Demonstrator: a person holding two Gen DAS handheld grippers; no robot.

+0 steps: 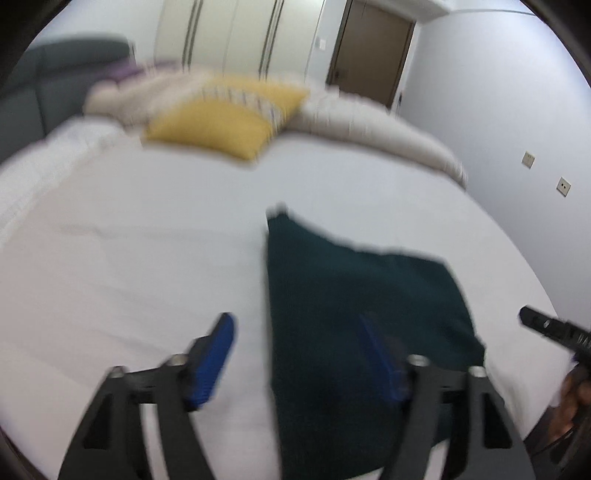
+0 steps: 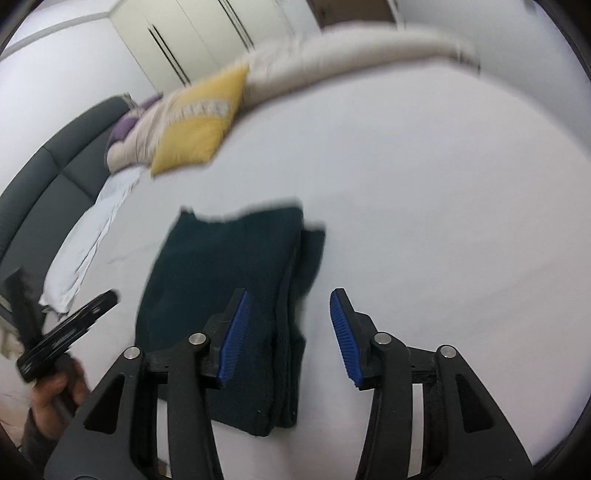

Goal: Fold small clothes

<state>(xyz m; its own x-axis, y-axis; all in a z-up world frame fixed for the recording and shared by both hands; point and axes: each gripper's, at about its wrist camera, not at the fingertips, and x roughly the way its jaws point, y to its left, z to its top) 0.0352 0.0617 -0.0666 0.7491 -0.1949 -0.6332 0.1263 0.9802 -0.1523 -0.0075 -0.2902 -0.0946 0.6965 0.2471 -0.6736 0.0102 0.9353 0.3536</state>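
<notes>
A dark green garment [image 1: 354,317] lies folded on the white bed sheet [image 1: 147,240]. My left gripper [image 1: 295,325] is open and empty above the garment's left edge, one finger over the sheet, the other over the cloth. In the right wrist view the same garment [image 2: 221,295] lies folded with stacked layers along its right side. My right gripper [image 2: 290,299] is open and empty above that right edge. The left gripper [image 2: 66,336] shows at the lower left there, held by a hand. The right gripper's tip [image 1: 546,328] shows at the right edge of the left wrist view.
A yellow cushion [image 1: 225,118] and a beige rolled duvet [image 1: 373,125] lie at the far side of the bed. A dark grey headboard [image 2: 48,177] stands at the left. A wardrobe [image 1: 229,33], a brown door [image 1: 373,48] and a wall with sockets [image 1: 528,158] lie beyond.
</notes>
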